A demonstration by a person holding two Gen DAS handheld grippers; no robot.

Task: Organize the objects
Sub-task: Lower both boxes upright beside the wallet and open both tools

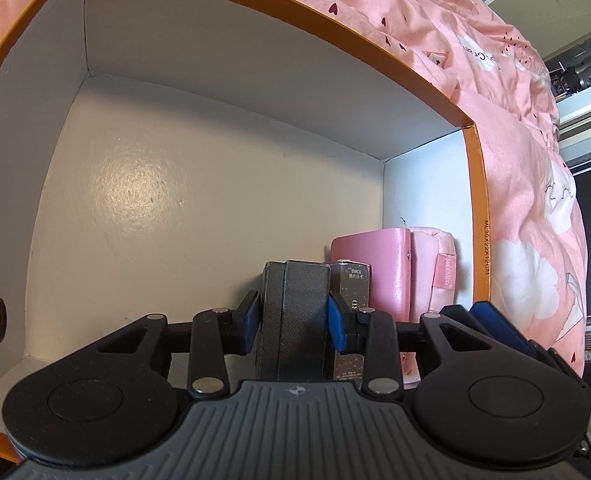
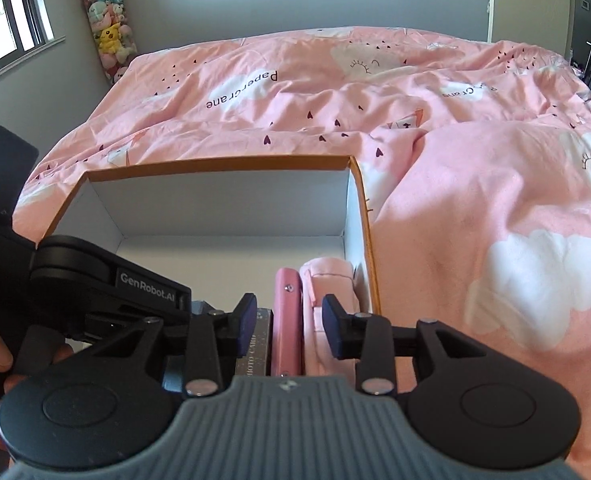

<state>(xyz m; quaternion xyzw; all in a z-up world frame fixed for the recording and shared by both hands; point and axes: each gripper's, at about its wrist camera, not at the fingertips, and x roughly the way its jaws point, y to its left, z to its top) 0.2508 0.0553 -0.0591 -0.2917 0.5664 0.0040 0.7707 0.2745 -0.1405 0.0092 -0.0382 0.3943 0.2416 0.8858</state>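
Left gripper [image 1: 294, 322] pinching dark textured case [image 1: 295, 312], upright in box's [image 1: 255, 12] near-right corner.
Long axis runs along the jaws; case stands first in a row, then silver card box [image 1: 351, 280], pink wallet [image 1: 387, 264], pink pouch [image 1: 435, 264] by right wall. Right gripper [image 2: 289, 326] jaws spread, above wallet, gripping nothing.

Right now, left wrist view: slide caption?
Left gripper jaws clamp a dark case upright inside the orange-rimmed box.

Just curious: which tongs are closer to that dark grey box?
Left. The left tongs grip the dark grey box between their pads; the right tongs stand open over the pink wallet beside it.
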